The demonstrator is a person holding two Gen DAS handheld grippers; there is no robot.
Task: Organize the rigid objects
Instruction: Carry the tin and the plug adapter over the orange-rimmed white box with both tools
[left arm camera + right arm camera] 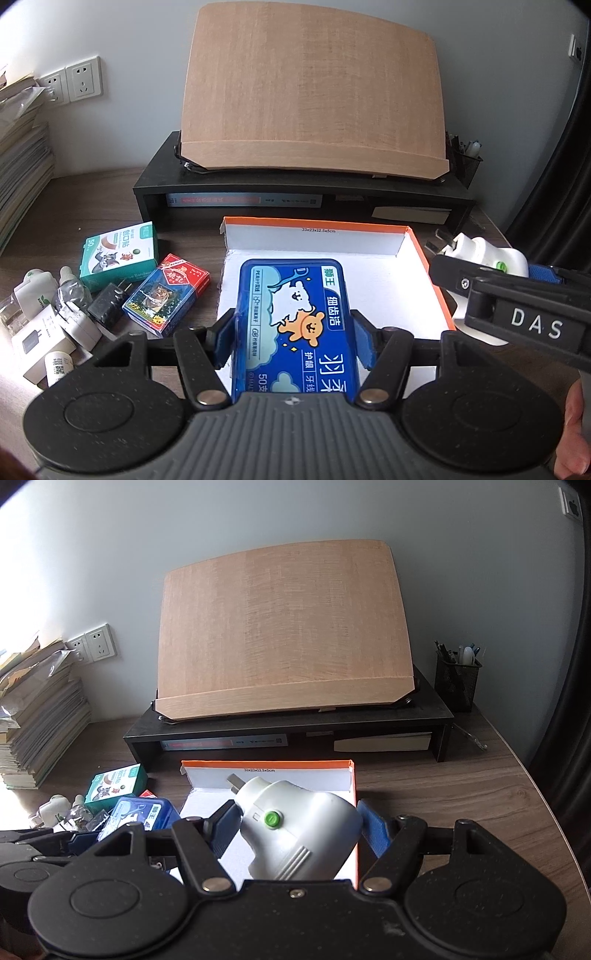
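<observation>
**Floss box and white plug-in device held over the orange-edged tray**

On the left of the wooden desk (92,192) lies a loose cluster: small white bottles (35,291), a white adapter (79,326), a black charger (109,304), a green bandage box (120,254) and a red-and-blue deck of cards (166,295).

The left gripper (295,332) is clamped on a blue floss box (295,317), a rounded glossy case printed with a white dog, an orange bear and Chinese text. It sits lengthwise between the blue pads, above the left part of the shallow white tray (413,295) with orange rim.

The right gripper (299,827) is closed on a white plug-in device (299,834), smooth, bulbous, with a green button, ribbed base and metal prongs pointing toward the tray's far wall. It hangs above the tray's right part.
</observation>
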